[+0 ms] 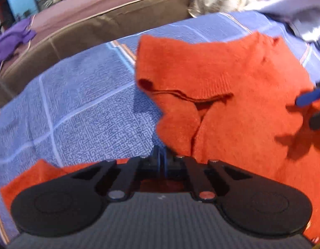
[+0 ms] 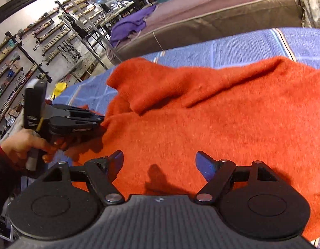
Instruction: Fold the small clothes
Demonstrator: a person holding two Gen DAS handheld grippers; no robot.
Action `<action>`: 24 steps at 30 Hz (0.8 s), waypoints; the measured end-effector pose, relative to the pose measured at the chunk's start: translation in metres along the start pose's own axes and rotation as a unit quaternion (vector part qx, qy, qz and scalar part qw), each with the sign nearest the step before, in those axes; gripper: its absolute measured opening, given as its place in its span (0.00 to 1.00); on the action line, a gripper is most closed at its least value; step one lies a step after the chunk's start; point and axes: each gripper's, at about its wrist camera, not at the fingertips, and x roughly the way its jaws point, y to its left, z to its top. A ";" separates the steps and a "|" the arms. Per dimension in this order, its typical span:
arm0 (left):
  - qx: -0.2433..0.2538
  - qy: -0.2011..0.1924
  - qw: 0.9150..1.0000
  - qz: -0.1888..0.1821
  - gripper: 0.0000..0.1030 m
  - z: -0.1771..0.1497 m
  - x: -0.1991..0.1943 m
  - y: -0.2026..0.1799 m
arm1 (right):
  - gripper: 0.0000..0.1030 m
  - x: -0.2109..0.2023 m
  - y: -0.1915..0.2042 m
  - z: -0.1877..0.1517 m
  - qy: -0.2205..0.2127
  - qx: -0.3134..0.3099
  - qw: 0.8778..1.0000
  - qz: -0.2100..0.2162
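Shelves of small bottles line the far wall, with a brown sofa (image 2: 222,10) carrying one purple garment (image 2: 131,23) behind the blue checked cloth (image 1: 66,103) that covers the work surface. One orange knit garment (image 2: 201,114) lies spread there, rumpled, its sleeve doubled over; folding looks barely begun. At its left edge the left tongs (image 2: 101,120), held in a hand (image 2: 21,145), are pinched shut, apparently on the knit. Over its middle the right tongs (image 2: 159,166) hang wide apart, gripping nothing.
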 end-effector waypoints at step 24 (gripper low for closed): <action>-0.119 -0.076 0.984 -0.112 0.60 -0.001 -0.008 0.053 | 1.00 -0.032 -0.027 -0.045 0.030 0.048 0.998 -0.012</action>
